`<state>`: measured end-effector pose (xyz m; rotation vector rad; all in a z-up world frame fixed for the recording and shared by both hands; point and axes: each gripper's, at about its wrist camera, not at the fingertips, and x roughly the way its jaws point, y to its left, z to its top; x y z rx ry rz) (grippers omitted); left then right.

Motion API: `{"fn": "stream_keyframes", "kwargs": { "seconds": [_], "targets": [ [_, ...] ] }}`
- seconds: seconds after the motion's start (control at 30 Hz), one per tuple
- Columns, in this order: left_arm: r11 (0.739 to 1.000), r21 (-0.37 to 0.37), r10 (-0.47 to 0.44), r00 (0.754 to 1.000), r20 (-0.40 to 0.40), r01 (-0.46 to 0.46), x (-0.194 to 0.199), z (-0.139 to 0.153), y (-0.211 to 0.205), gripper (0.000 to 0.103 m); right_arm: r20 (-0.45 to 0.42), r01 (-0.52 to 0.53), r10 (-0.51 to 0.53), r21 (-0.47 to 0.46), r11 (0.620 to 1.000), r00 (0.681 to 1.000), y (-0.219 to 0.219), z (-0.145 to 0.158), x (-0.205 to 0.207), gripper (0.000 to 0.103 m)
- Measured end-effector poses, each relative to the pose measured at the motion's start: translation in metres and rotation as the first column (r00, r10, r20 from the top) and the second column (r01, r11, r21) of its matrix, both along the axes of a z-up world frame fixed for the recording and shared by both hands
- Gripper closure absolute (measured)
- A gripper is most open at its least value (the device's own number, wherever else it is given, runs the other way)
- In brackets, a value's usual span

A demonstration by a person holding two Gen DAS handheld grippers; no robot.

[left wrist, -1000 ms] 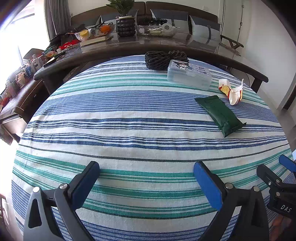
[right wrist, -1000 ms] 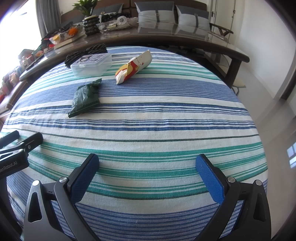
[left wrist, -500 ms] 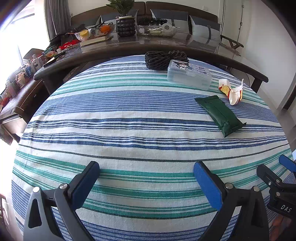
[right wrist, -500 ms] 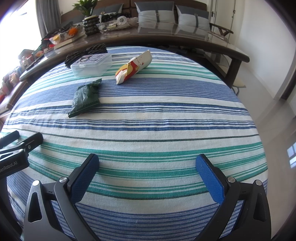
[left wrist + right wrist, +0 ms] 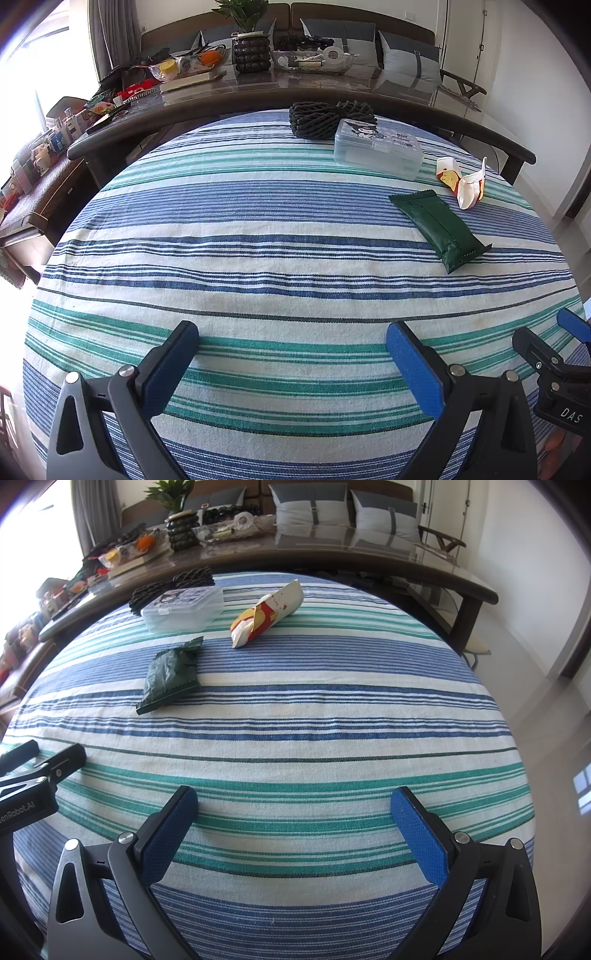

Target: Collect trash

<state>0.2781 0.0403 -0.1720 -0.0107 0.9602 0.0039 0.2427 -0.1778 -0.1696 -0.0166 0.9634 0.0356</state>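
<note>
A dark green snack wrapper (image 5: pixel 439 229) lies on the striped tablecloth at the right; it also shows in the right wrist view (image 5: pixel 170 675). A crumpled white, red and yellow carton (image 5: pixel 461 181) lies beyond it, also in the right wrist view (image 5: pixel 269 613). My left gripper (image 5: pixel 291 339) is open and empty over the near part of the table. My right gripper (image 5: pixel 293 805) is open and empty, well short of both pieces of trash. Each gripper shows at the edge of the other's view.
A clear plastic lidded box (image 5: pixel 376 147) and a dark woven basket (image 5: pixel 321 118) stand at the far side of the striped cloth (image 5: pixel 240 229). A long dark table (image 5: pixel 258 92) with bowls, a plant and clutter runs behind. Floor lies to the right (image 5: pixel 546 709).
</note>
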Motion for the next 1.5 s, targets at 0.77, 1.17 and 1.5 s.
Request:
{"fn": "stream_keyframes", "kwargs": {
  "seconds": [0.77,1.17,1.5],
  "targets": [
    [1.000,0.000,0.000,1.000,0.001,0.000,0.000,0.000,0.000,0.000,-0.001,-0.111,0.111,0.002,0.994,0.994,-0.023,0.002,-0.016,0.000],
    [0.977,-0.197,-0.062,0.993,0.104,0.082,-0.012,0.043,-0.024,0.000,-0.002,-0.130,0.130,-0.003,0.991,0.991,-0.022,0.002,-0.015,0.000],
    [0.997,-0.048,-0.053,0.999,0.007,0.053,0.062,0.021,-0.095,0.005,-0.002,-0.130,0.130,-0.003,0.991,0.991,-0.023,0.002,-0.016,0.000]
  ]
}}
